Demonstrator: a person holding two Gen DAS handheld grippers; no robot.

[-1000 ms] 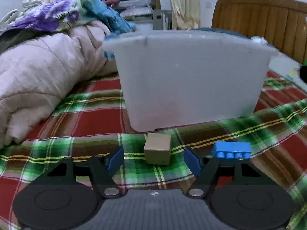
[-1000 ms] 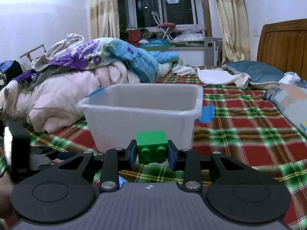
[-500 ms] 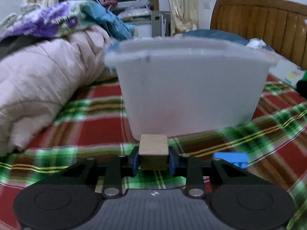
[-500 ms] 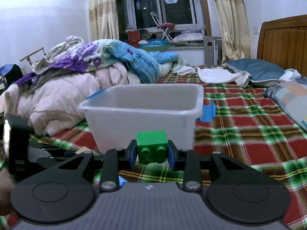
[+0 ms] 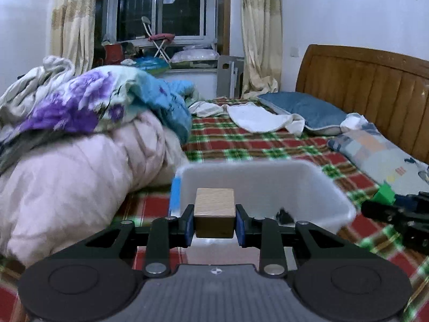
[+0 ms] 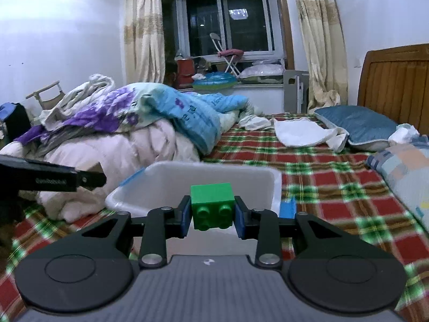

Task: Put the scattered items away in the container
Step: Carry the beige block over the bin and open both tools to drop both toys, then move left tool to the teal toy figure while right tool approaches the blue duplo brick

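Bin, a white plastic container, sits on a bed with a red and green plaid cover. In the left wrist view it fills the lower centre of the frame, its long axis running left to right, its open top facing up. In the right wrist view the bin sits lower centre and looks turned, one corner nearer the camera.

The left claw is closed on a wood cube, its blue pads pressing both sides, in front of the bin's near wall. The right claw is clamped on a green brick whose studs face the camera, likewise in front of the bin.

Only the left view shows a small dark item inside the bin at lower right, and the right claw with its brick at the right edge. Only the right view shows a blue piece just right of the bin and the left claw's black arm at the left edge. A heap of quilts lies to the left of the bin.
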